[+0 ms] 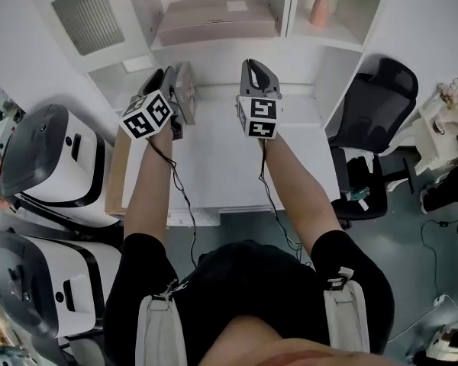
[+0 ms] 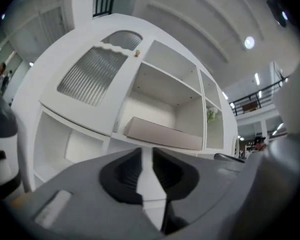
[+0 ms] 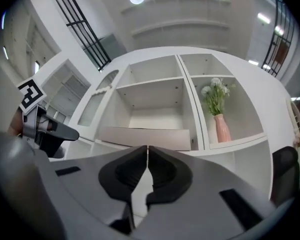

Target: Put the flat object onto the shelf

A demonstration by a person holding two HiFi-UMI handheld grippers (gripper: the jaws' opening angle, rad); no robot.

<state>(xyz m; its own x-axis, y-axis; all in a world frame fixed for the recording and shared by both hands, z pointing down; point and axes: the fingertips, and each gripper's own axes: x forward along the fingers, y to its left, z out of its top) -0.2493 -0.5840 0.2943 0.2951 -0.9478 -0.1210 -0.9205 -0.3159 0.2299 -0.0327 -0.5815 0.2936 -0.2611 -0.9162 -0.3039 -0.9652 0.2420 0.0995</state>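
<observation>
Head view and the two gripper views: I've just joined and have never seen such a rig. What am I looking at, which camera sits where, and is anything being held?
There is no robot here. A person holds a hand-operated two-jaw gripper in each hand, and the cubes with square markers are part of those grippers.

The head view comes from a camera on the person's head, looking steeply down at a white desk whose visible top looks bare. Behind it stands a white shelf unit. A flat beige box lies in its middle compartment, and a pink vase stands in the compartment to the right. A black office chair stands beside the desk.

The other two pictures come from cameras riding on the grippers, looking along their jaws toward the shelf. The left gripper has its jaws slightly apart and the right gripper has them together. Neither holds anything.
</observation>
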